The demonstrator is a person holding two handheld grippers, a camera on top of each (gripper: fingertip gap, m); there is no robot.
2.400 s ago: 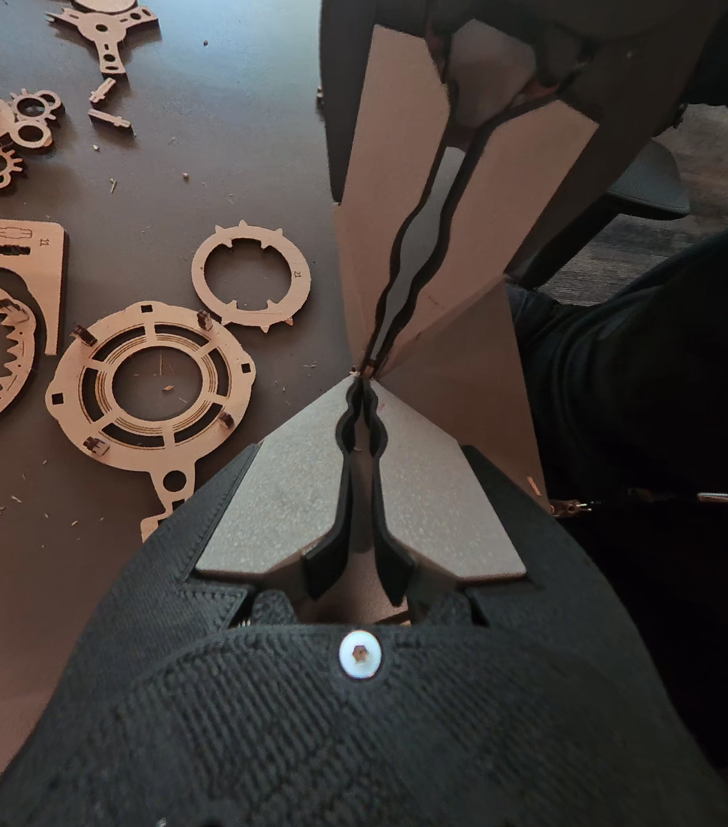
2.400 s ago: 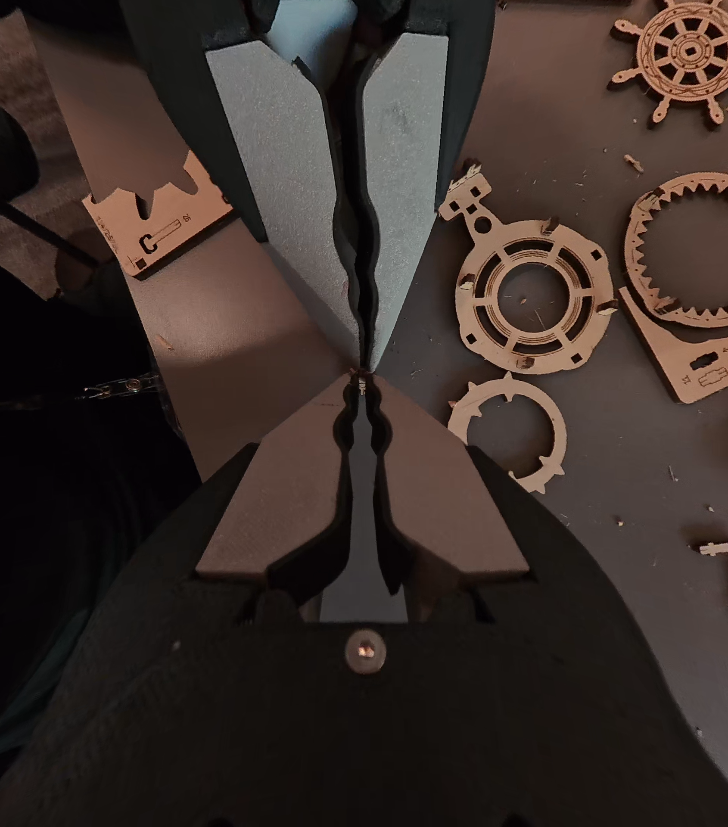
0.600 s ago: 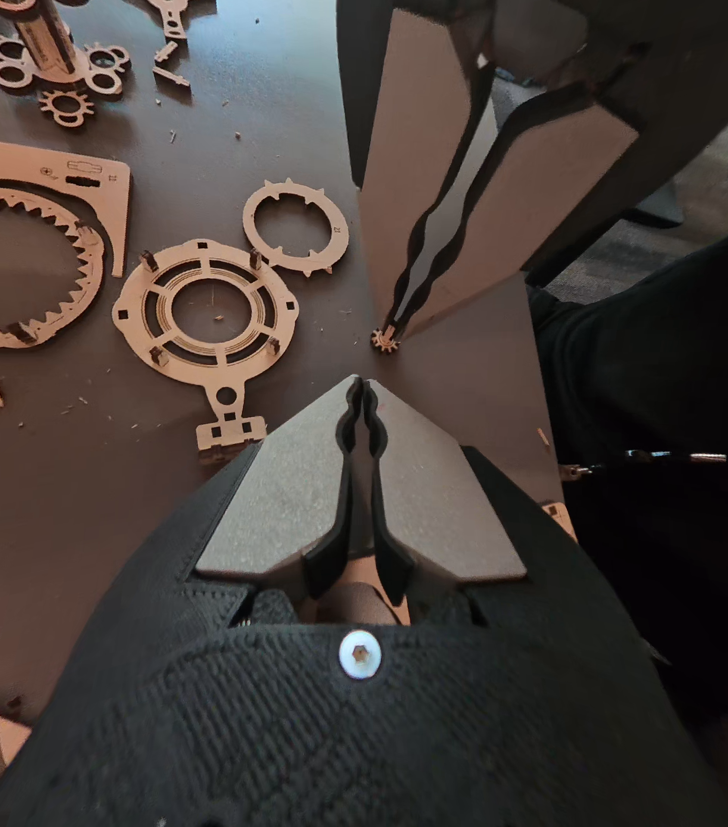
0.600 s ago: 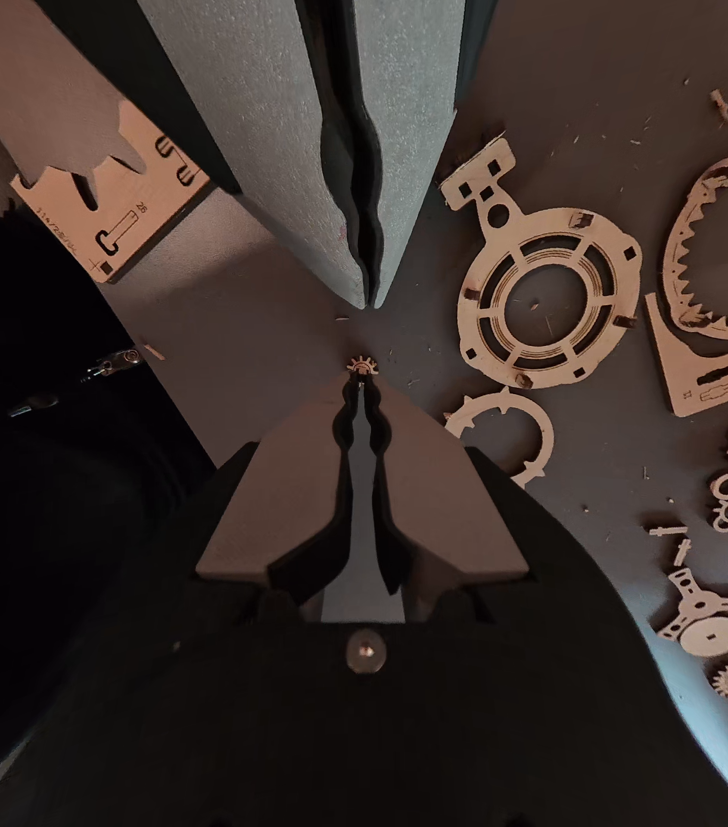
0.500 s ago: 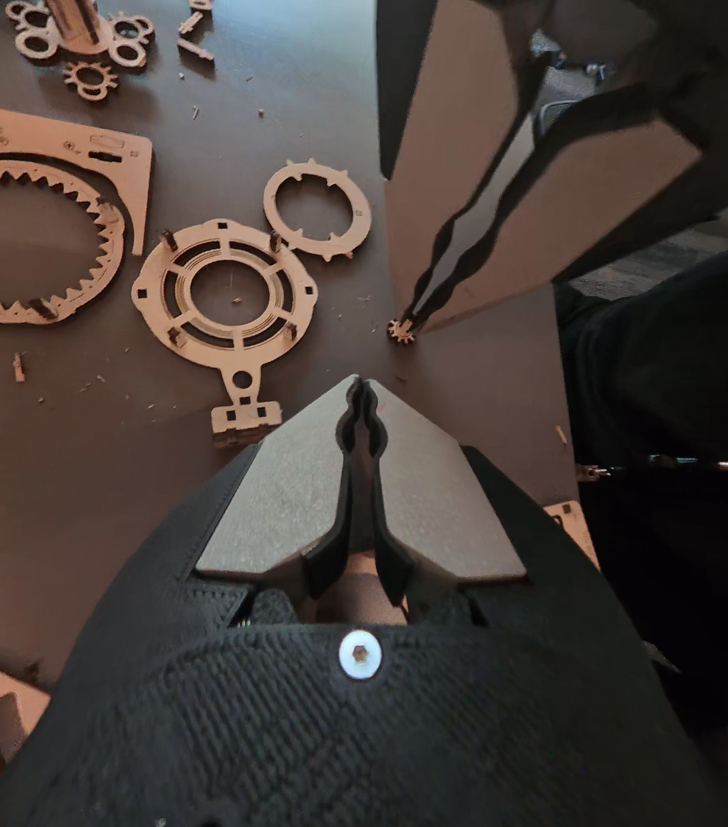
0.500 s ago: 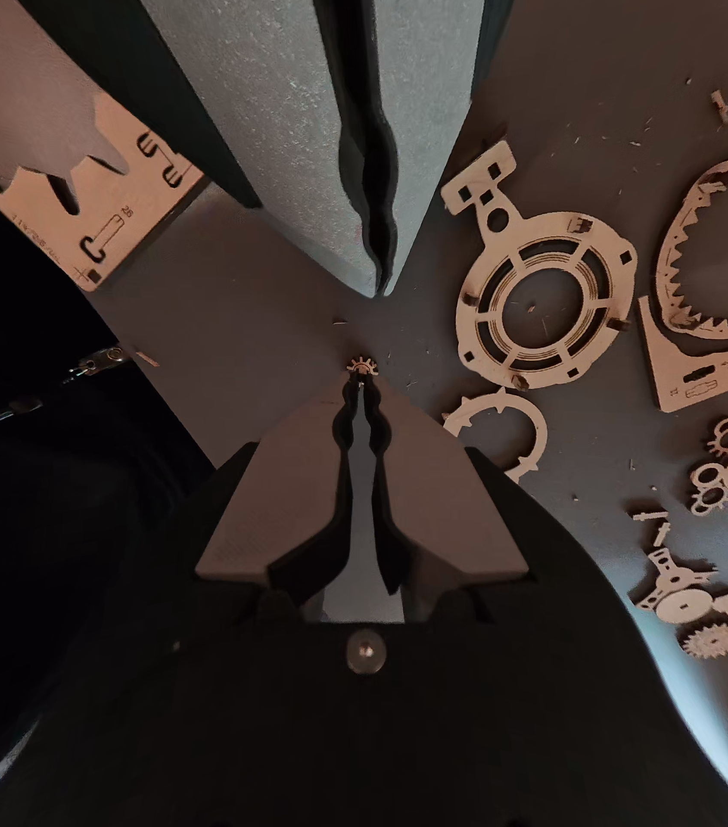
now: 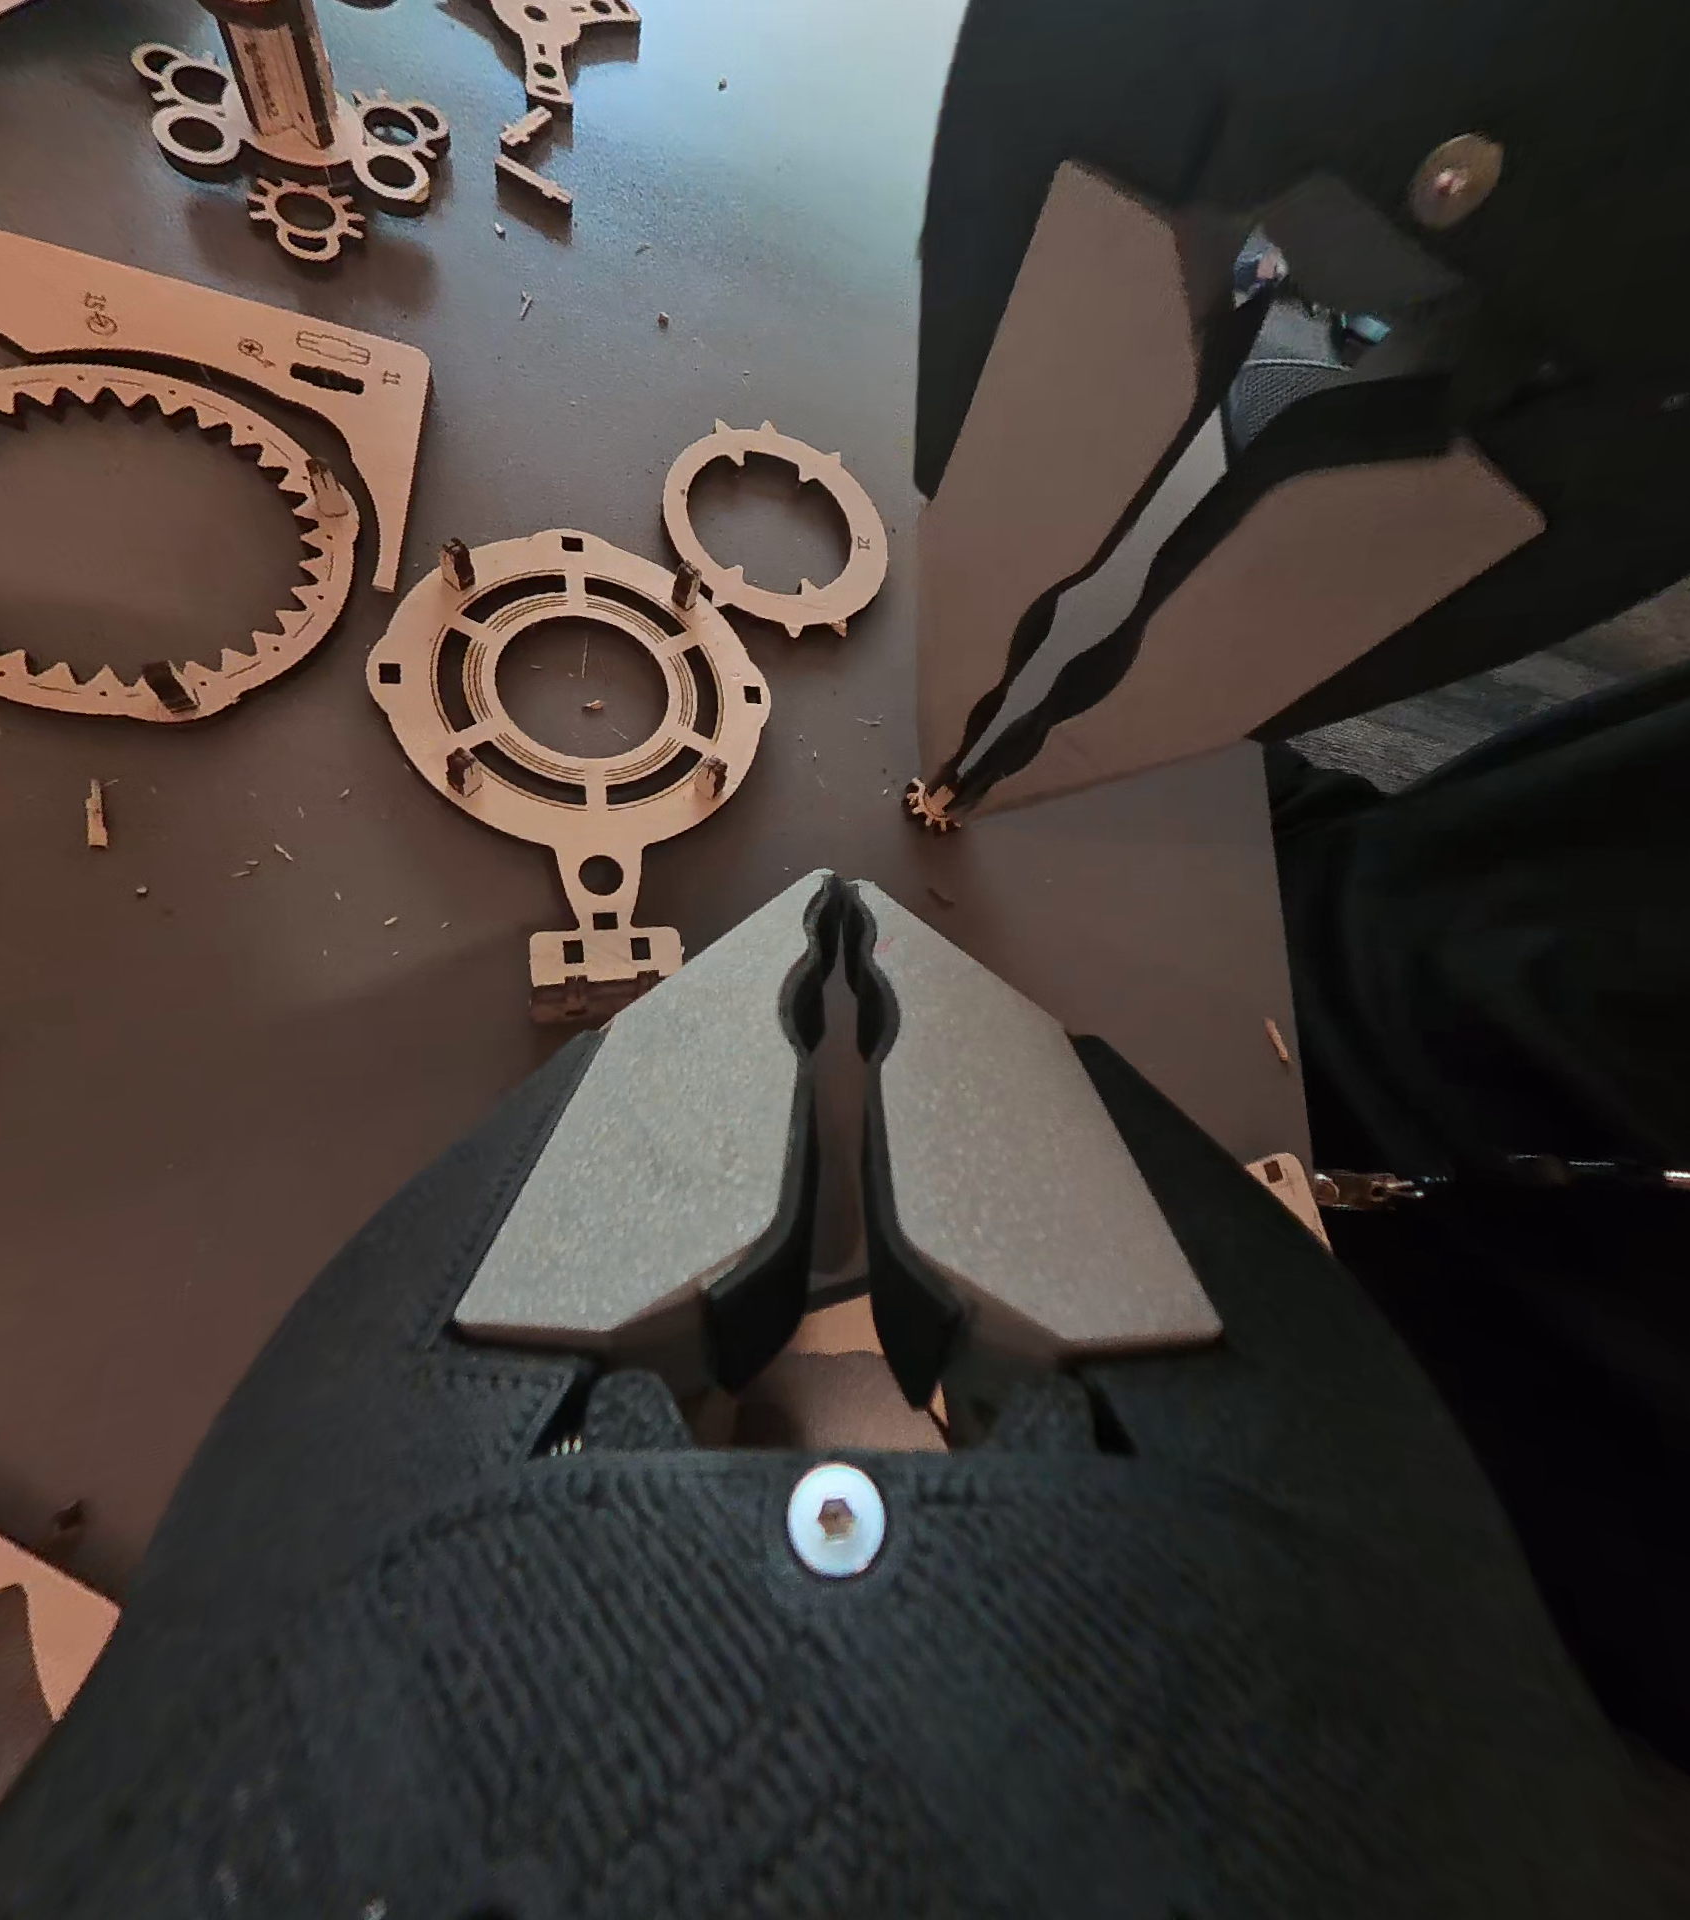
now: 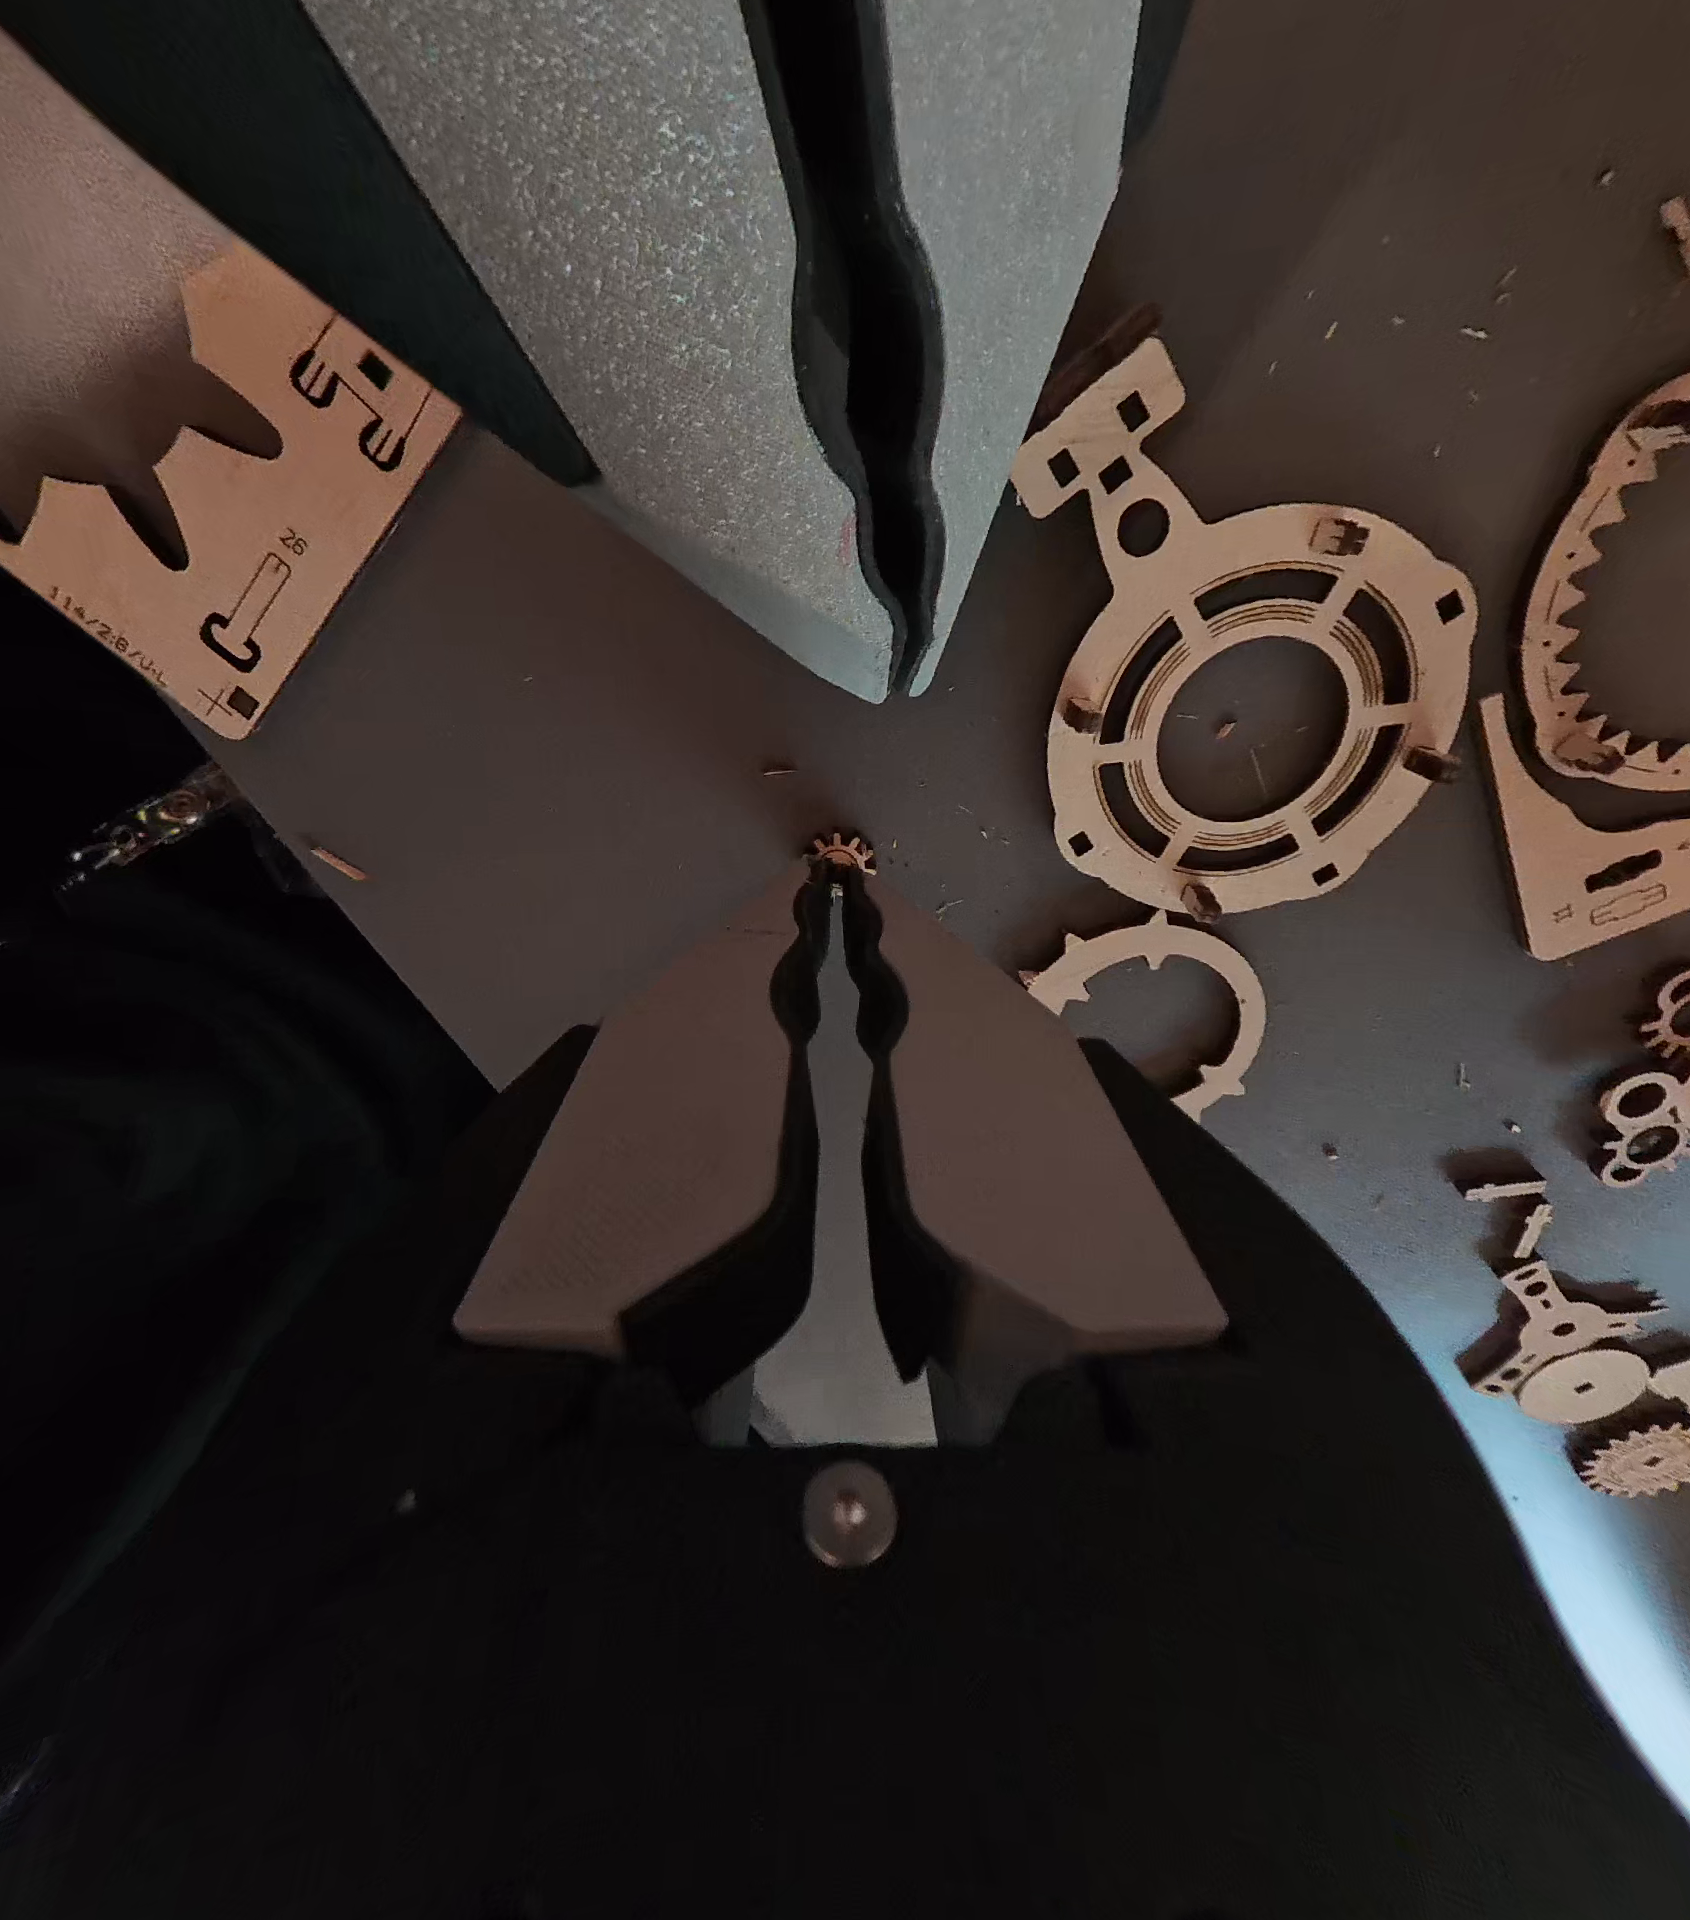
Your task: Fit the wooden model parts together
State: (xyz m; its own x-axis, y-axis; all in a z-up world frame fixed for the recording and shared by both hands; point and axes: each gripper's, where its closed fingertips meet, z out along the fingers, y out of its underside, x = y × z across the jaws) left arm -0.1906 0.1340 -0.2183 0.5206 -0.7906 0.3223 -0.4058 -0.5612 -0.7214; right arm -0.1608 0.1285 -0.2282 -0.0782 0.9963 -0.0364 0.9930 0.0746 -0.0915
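The right gripper and the left gripper point tip toward tip over a dark matte table, a short gap of bare surface between them. The right one's grey wedge fingers are pinched on a tiny wooden gear, which pokes out past the tips with its teeth showing — in the left wrist view the same gear sits at the far gripper's point. The left gripper's jaws are pressed together with nothing between them.

Ahead-left of the left gripper lies a flat round plywood frame with a tabbed stem and four upright pegs; beyond it a thin spiked ring; farther left a sheet holding an inner-toothed ring. Fine wood chips dot the table — its edge runs just right of both grippers.
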